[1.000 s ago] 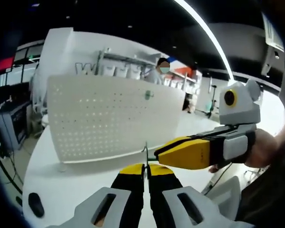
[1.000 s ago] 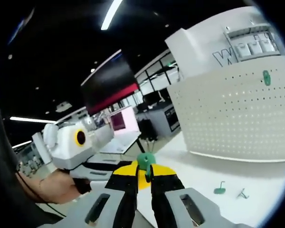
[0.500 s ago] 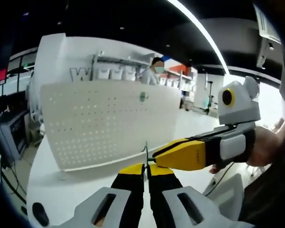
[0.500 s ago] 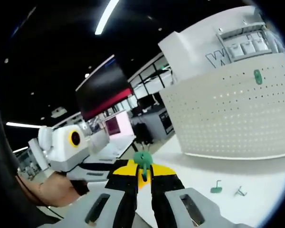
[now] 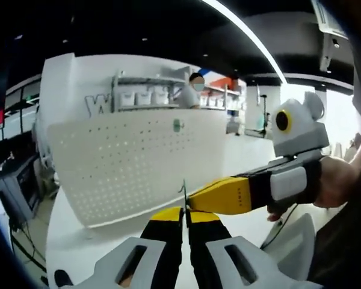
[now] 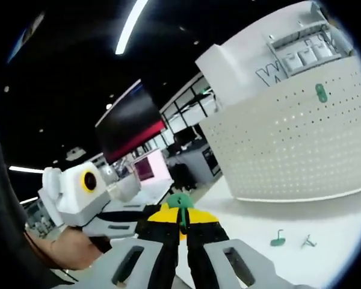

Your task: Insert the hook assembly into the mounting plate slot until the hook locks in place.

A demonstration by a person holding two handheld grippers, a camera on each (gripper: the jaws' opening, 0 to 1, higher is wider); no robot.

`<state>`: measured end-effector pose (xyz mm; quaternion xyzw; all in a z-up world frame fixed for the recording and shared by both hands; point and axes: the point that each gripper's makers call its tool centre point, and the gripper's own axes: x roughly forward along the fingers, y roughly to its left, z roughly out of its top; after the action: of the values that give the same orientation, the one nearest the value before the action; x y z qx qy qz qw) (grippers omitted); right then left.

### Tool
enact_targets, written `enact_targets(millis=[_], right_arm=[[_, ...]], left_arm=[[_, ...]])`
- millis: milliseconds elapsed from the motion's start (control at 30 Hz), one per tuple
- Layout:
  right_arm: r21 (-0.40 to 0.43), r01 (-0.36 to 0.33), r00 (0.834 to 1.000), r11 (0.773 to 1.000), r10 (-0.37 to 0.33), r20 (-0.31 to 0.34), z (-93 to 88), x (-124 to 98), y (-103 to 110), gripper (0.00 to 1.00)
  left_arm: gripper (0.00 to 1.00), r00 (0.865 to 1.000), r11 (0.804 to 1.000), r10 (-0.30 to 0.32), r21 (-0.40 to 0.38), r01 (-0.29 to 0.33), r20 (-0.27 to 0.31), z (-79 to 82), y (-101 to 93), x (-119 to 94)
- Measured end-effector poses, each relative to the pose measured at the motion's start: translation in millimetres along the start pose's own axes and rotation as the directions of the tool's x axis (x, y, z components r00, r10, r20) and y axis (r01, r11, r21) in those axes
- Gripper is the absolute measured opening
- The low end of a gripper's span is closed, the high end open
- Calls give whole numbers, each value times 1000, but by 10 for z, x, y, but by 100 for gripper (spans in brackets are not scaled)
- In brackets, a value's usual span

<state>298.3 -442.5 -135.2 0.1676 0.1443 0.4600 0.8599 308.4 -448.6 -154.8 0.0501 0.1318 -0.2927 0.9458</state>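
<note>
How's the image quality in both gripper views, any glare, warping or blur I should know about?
Left gripper view: fisheye bends the white pegboard into a curve; bright backlight at right washes out the area behind the right gripper; the thin wire hook in the left gripper is faint. Right gripper view: a ceiling light strip glares against a dark ceiling; the green hook piece looks soft; the pegboard is warped.

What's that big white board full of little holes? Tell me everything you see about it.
The pegboard is a wide white panel, seemingly thin metal or plastic, dotted with even rows of small holes. It stands upright on the white table, which touches its bottom edge. One small green hook plate sits on its face near the top. Neither pair of tongs touches it.
</note>
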Motion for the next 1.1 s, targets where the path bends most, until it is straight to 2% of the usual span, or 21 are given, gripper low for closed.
enact_targets(millis=[133, 267, 467, 633, 900, 1033, 1100], right_arm=[[-68, 8, 1000, 998, -9, -4, 18, -8, 3, 0], [-60, 1, 1000, 998, -2, -10, 9, -4, -7, 0], [-58, -13, 1000, 998, 12, -24, -8, -5, -6, 0], [-79, -15, 999, 997, 13, -32, -5, -22, -17, 0], [-90, -10, 999, 996, 6, -44, -13, -18, -80, 0], [-95, 6, 999, 995, -11, -51, -20, -36, -133, 0], [-97, 15, 998, 995, -20, -52, -24, -57, -153, 0]], left_arm=[[2, 1000, 999, 8, 36, -8, 5, 11, -7, -5], [3, 1000, 1000, -1, 6, 1, 17, 2, 0, -14], [5, 1000, 1000, -20, 10, 20, 12, -9, -14, -25], [6, 999, 999, -33, -29, 34, 13, -24, -32, -6], [33, 998, 997, -63, -45, 62, -19, -117, -158, 56], [37, 994, 993, -103, -54, 102, -20, -141, -237, 67], [43, 994, 992, -111, -63, 110, -19, -144, -257, 76]])
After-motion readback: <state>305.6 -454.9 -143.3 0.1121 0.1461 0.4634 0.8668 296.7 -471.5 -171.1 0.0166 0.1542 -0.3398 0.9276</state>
